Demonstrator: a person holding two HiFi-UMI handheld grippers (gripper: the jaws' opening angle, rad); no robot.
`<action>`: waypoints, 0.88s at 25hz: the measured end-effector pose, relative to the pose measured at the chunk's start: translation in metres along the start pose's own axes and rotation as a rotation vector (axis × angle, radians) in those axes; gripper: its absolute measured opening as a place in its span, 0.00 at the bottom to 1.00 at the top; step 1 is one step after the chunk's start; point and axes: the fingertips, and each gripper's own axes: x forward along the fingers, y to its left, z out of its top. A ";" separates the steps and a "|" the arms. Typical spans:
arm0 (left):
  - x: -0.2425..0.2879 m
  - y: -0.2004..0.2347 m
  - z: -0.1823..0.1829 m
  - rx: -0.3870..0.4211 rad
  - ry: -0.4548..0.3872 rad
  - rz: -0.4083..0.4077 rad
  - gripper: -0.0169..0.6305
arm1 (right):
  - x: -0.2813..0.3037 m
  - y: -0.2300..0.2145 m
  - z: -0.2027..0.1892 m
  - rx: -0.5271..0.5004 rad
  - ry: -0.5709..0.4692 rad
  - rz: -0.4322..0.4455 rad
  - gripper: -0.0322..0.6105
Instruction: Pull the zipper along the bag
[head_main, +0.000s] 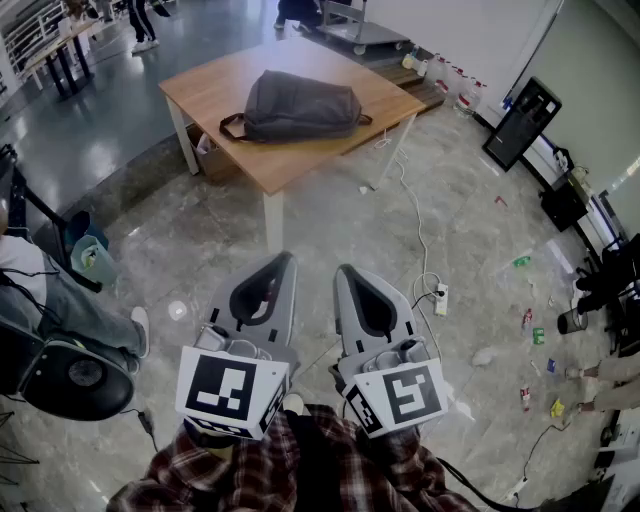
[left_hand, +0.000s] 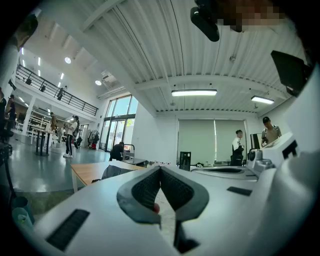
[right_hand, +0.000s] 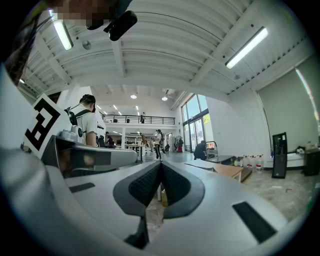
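- The left tongs (head_main: 283, 260) are held low, close to the person's body, pointing forward over the marble floor (head_main: 330, 210); in the left gripper view (left_hand: 160, 168) the two jaws are clenched tip to tip with nothing between them.
- The right tongs (head_main: 345, 270) sit just beside the left ones, roughly parallel; in the right gripper view (right_hand: 161, 163) the jaws are likewise pressed together and hold nothing.
- Each tool carries its marker cube at the near end, the left cube (head_main: 233, 392) and the right cube (head_main: 400, 395), just above the person's plaid sleeves (head_main: 300, 470).
- The grey bag (head_main: 297, 106) lies flat on the wooden surface (head_main: 300, 165), well apart from both tongs, with a dark strap loop (head_main: 232, 126) sticking out at its left end.
- In the left gripper view the bag (left_hand: 114, 171) shows beyond the jaw tips, to their left, on the surface (left_hand: 90, 172).
- A white cable (head_main: 420, 235) trails across the floor from the surface towards a power strip (head_main: 440, 294).
- Small bits of litter (head_main: 530, 330) are scattered on the floor at the right.
- A seated person (head_main: 60, 300) is at the left edge.
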 end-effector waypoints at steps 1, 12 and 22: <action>0.010 0.005 0.000 0.003 0.000 0.001 0.04 | 0.010 -0.005 -0.001 0.000 0.000 0.003 0.07; 0.149 0.101 0.026 0.043 -0.043 -0.004 0.04 | 0.165 -0.075 0.012 -0.031 -0.031 0.009 0.07; 0.263 0.177 0.025 0.035 -0.008 -0.033 0.04 | 0.286 -0.132 0.005 -0.008 -0.005 -0.018 0.07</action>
